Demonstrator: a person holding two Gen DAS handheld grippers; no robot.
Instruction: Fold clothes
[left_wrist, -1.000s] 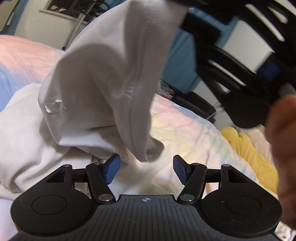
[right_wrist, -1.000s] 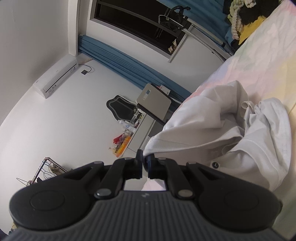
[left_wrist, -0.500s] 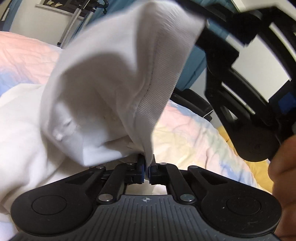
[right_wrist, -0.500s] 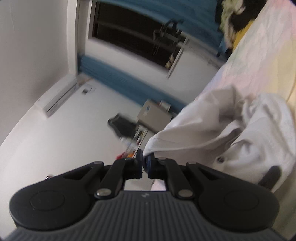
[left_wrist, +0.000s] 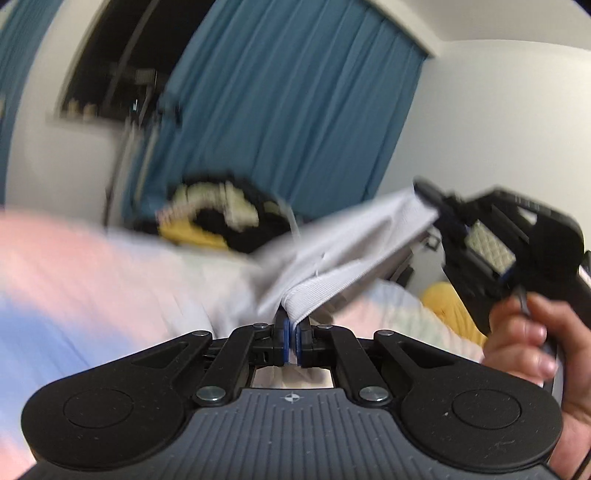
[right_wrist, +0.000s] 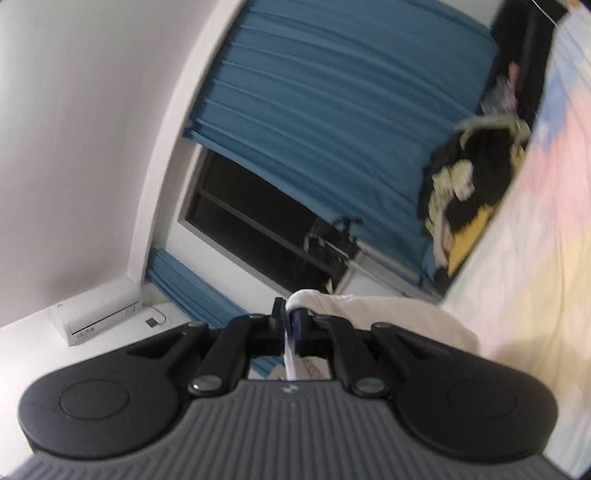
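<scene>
A white garment is stretched in the air between my two grippers, above a bed with a pastel cover. My left gripper is shut on the ribbed hem of the garment. In the left wrist view the right gripper shows at the right, held by a hand, pinching the other end of the hem. In the right wrist view my right gripper is shut on a fold of the white garment, which hangs away to the right.
A black and yellow heap of clothes lies at the far end of the bed, before blue curtains and a dark window. A yellow garment lies at the right. An air conditioner hangs on the wall.
My left gripper shut on the hem and rose with it, lifting the garment off the bed. The right gripper tilted upward, still holding its end; the hem now runs taut between them.
</scene>
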